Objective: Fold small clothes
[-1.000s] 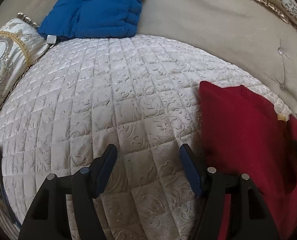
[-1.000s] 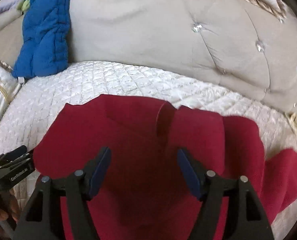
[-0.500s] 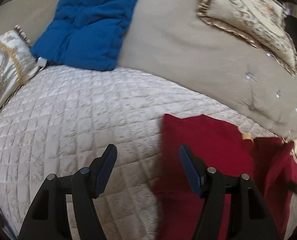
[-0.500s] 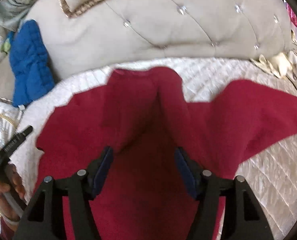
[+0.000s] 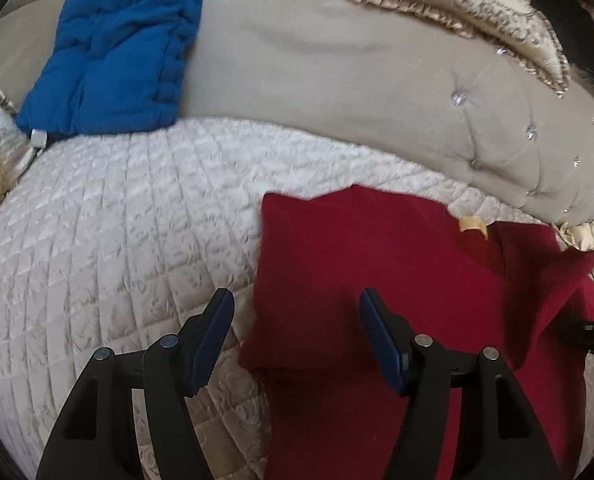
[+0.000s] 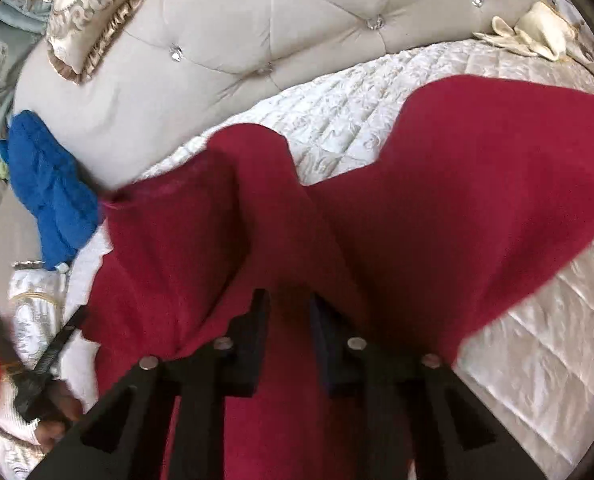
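Note:
A dark red garment [image 5: 361, 264] lies on the quilted cream bedspread [image 5: 109, 220], with a small yellow tag [image 5: 472, 225] near its far edge. My left gripper [image 5: 293, 320] is open and empty, hovering over the garment's left edge. In the right wrist view my right gripper [image 6: 289, 312] has its jaws nearly closed on a fold of the red garment [image 6: 477, 184], which rises in a ridge between the fingers and spreads out to both sides.
A blue padded garment [image 5: 117, 52] lies against the beige tufted headboard [image 5: 337, 92] at the far left. Ornate pillows [image 5: 449, 4] rest on top. Cream cloth [image 6: 533, 36] lies at the far right. The left gripper's handle and hand [image 6: 45, 376] show at lower left.
My right gripper has closed from wide open onto a fold of the red garment and lifted it. My left gripper has moved right toward the garment's left edge, still open.

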The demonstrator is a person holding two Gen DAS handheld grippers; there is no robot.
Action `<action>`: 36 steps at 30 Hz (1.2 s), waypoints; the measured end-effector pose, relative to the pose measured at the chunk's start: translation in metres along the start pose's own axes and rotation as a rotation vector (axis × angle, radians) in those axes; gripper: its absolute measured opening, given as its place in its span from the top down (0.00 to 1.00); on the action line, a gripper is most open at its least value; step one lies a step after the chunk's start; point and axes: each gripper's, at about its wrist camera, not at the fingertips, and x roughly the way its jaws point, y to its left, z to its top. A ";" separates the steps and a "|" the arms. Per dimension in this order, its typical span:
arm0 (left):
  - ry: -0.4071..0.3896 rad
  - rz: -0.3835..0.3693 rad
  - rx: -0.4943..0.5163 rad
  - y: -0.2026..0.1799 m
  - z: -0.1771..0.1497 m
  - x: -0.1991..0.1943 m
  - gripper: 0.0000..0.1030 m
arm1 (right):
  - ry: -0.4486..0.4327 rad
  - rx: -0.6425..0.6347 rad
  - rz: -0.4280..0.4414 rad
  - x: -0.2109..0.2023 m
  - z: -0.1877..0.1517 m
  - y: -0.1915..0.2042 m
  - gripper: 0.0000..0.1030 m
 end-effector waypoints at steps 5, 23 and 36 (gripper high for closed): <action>0.025 0.015 -0.006 0.000 -0.003 0.006 0.57 | -0.089 -0.103 0.011 -0.027 -0.005 0.046 0.27; 0.027 0.017 -0.004 0.001 -0.002 0.007 0.57 | 0.003 0.018 -0.057 -0.011 -0.022 0.017 0.55; -0.026 0.020 -0.025 0.001 0.002 -0.001 0.57 | -0.149 -0.214 0.018 -0.019 0.001 0.073 1.00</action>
